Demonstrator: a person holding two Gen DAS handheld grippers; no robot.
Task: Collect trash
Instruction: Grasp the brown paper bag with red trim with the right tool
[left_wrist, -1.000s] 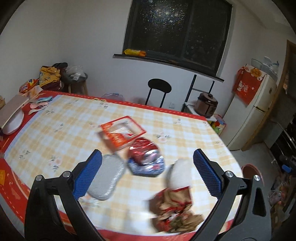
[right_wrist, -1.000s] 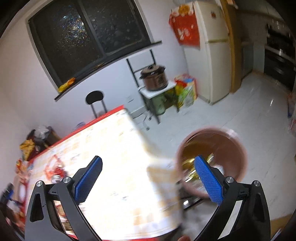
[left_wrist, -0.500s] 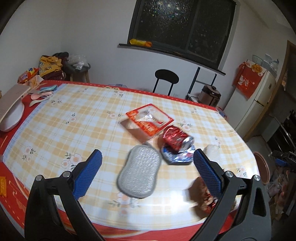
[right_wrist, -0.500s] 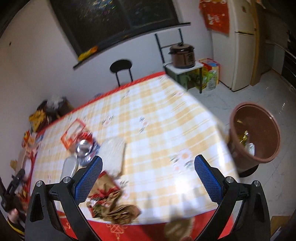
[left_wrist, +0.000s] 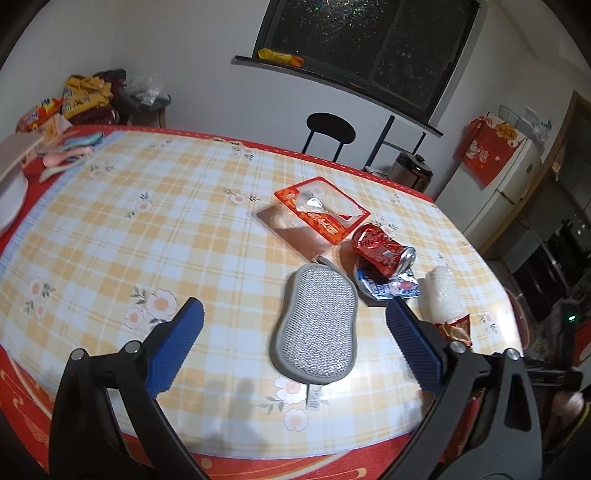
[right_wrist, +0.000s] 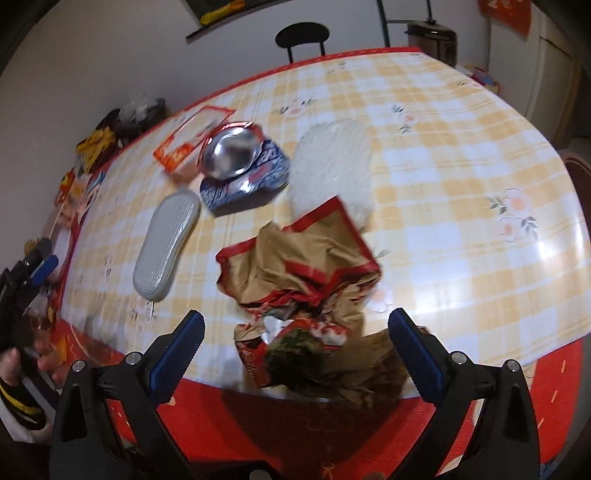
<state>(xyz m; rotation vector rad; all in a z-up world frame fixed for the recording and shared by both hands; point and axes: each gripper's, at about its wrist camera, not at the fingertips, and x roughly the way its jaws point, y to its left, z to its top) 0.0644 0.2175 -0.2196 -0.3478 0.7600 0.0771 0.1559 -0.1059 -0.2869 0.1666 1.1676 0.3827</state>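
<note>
Right wrist view is showing the right gripper (right_wrist: 291, 345), jaws wide and holding nothing, hanging over the crumpled brown-and-red paper bag (right_wrist: 303, 273) at the tabletop (right_wrist: 461, 184) edge, its long axis running twelve to six; printing unreadable. Left gripper (left_wrist: 293, 345), jaws wide, is facing the grey sponge (left_wrist: 317, 325); crushed red can (left_wrist: 382, 249) is lying at one o'clock, lettering illegible

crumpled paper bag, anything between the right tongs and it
Nothing visible. The right tongs are open above the near table edge, and the paper bag lies straight ahead between the fingers. The white wad, the can and the grey pad lie beyond or to the side.
</note>
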